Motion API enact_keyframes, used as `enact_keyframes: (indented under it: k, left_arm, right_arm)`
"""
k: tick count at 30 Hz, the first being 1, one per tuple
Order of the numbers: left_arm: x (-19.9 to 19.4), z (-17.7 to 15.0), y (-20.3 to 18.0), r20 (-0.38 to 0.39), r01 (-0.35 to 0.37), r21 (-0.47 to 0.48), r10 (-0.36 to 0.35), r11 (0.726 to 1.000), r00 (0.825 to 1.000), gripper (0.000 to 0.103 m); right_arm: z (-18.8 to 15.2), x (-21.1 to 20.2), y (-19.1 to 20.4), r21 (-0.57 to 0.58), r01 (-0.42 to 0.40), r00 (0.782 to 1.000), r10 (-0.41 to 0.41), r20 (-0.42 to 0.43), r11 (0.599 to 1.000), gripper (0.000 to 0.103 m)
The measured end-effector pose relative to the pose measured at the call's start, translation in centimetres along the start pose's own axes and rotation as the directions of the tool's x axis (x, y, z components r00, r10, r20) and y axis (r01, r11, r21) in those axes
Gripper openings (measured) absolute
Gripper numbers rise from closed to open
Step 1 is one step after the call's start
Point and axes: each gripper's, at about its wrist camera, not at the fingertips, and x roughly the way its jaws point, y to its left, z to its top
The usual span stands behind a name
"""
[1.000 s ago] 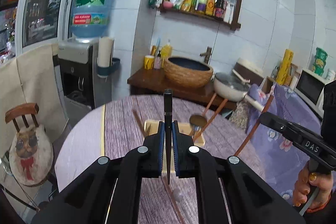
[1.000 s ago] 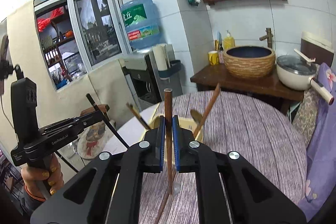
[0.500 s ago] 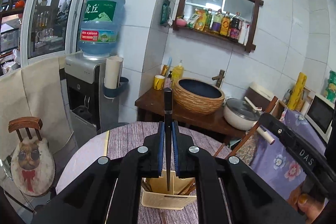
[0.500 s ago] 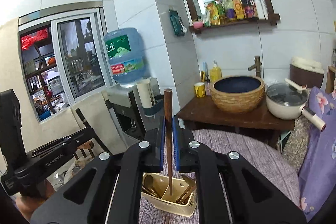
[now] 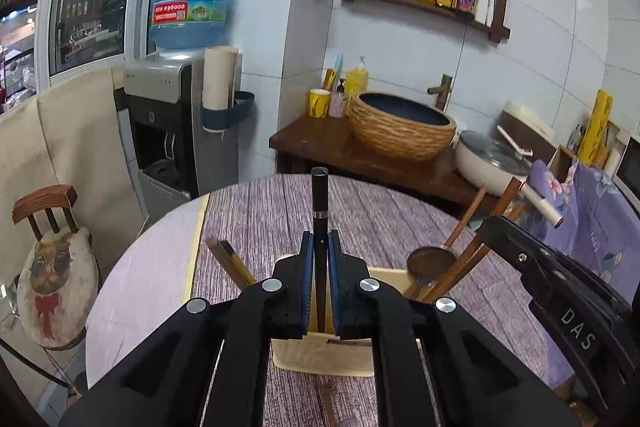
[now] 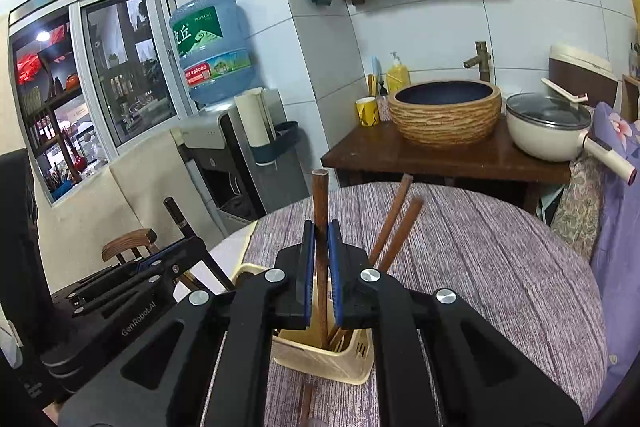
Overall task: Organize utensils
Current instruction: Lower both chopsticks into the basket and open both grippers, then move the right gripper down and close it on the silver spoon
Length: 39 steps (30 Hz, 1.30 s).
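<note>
The task looks well along but unfinished. A cream utensil holder (image 5: 320, 351) stands on the round worktop (image 5: 260, 211) with its purple striped cloth, and it already carries several pieces: two brown chopsticks (image 5: 230, 261) lean out to its left, and a dark ladle (image 5: 431, 261) and more brown sticks lean to its right. Two pieces are not yet let go. The left claw (image 5: 320, 279) is pinching a black chopstick (image 5: 320, 211) upright between its blue pads, its lower end reaching down into the holder. The right claw (image 6: 320, 277) is likewise pinching a brown wooden chopstick (image 6: 320, 203), also upright with its lower end inside the holder (image 6: 324, 359), beside two brown handles (image 6: 394, 223) that lean away to the right. One more brown stick (image 6: 306, 403) seems to lie on the cloth just in front of the holder, so at least that piece likely remains to be gathered — the view is too cramped to show any others.

Against the frames from half a second ago, both cameras are pitched lower: the worktop fills more of each view and the wall shelf has slid upward. The holder sits higher in each picture now, right under the claws, and each held stick is seen reaching inside it — both claws have evidently come down to it. Neither grip has changed; the same stick is clamped in each.
</note>
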Motion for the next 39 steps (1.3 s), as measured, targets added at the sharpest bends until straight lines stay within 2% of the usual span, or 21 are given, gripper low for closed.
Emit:
enact_keyframes:
  k: [5, 7, 9, 10, 11, 12, 13, 15, 17, 18, 21, 23, 27, 33, 39]
  left_arm:
    - [0.7, -0.8, 0.0, -0.036, 0.013, 0.006, -0.013, 1.0, 0.999, 0.008]
    - [0.3, -1.0, 0.2, -0.023, 0.023, 0.002, -0.023, 1.0, 0.999, 0.009]
    - [-0.9, -1.3, 0.3, 0.007, 0.036, 0.002, -0.036, 0.999, 0.999, 0.016]
    - [-1.5, -1.4, 0.3, 0.024, 0.037, 0.002, -0.038, 0.999, 0.999, 0.032]
    - [-2.2, -1.6, 0.4, 0.045, 0.04, 0.0, -0.04, 0.999, 0.998, 0.053]
    - [-3.2, -1.8, 0.6, 0.075, 0.042, -0.003, -0.042, 0.999, 0.996, 0.061]
    - [-4.6, -2.2, 1.0, 0.117, 0.035, -0.004, -0.034, 0.999, 0.993, 0.067]
    - [-6.2, -2.9, 1.5, 0.157, 0.021, -0.001, -0.021, 1.0, 0.987, 0.072]
    - [-7.9, -4.1, 2.5, 0.186, 0.014, -0.01, -0.012, 1.0, 0.982, 0.085]
    - [-8.5, -4.8, 3.2, 0.196, 0.004, -0.021, 0.0, 1.0, 0.981, 0.087]
    - [-9.0, -6.7, 4.4, 0.175, -0.033, -0.034, 0.038, 0.999, 0.984, 0.09]
    - [-8.4, -8.6, 5.6, 0.12, -0.062, -0.054, 0.068, 0.997, 0.99, 0.09]
    - [-6.4, -12.2, 7.5, -0.01, -0.078, -0.086, 0.077, 0.993, 0.997, 0.09]
    - [-3.8, -16.7, 8.6, -0.142, -0.104, -0.088, 0.091, 0.991, 0.986, 0.082]
    - [-3.0, -18.7, 8.7, -0.186, -0.09, -0.079, 0.074, 0.993, 0.98, 0.08]
  right_arm:
    - [-0.9, 0.0, -0.4, -0.016, 0.02, 1.0, -0.02, 0.017, 1.0, 0.008]
    - [-1.1, -0.4, -0.4, -0.03, 0.019, 0.999, -0.018, 0.029, 0.999, 0.008]
    - [-1.5, -1.0, -0.2, -0.054, 0.026, 0.999, -0.023, 0.05, 0.998, 0.014]
    - [-1.7, -1.5, -0.1, -0.061, 0.029, 0.998, -0.025, 0.061, 0.998, 0.026]
    - [-1.9, -1.9, 0.0, -0.064, 0.028, 0.997, -0.023, 0.073, 0.998, 0.035]
    - [-2.3, -2.8, 0.1, -0.072, 0.028, 0.995, -0.021, 0.098, 0.997, 0.054]
    - [-2.5, -3.5, 0.3, -0.081, 0.03, 0.993, -0.021, 0.114, 0.996, 0.057]
    - [-3.5, -5.0, 0.9, -0.122, 0.038, 0.99, -0.02, 0.142, 0.992, 0.058]
    - [-4.5, -6.1, 1.2, -0.144, 0.04, 0.988, -0.018, 0.152, 0.989, 0.064]
    - [-5.3, -6.7, 1.3, -0.149, 0.041, 0.989, -0.018, 0.15, 0.988, 0.07]
    - [-7.7, -7.3, 1.2, -0.147, 0.024, 0.995, -0.01, 0.1, 0.989, 0.072]
    - [-9.4, -7.0, 1.2, -0.15, 0.014, 0.999, -0.007, 0.042, 0.989, 0.072]
    - [-14.1, -5.7, 0.6, -0.146, 0.041, 0.996, -0.053, -0.078, 0.988, 0.072]
    - [-20.0, -3.1, -0.4, -0.119, 0.062, 0.967, -0.089, -0.237, 0.991, 0.071]
    - [-22.2, -0.4, 0.6, -0.088, -0.033, 0.938, 0.0, -0.346, 0.996, 0.071]
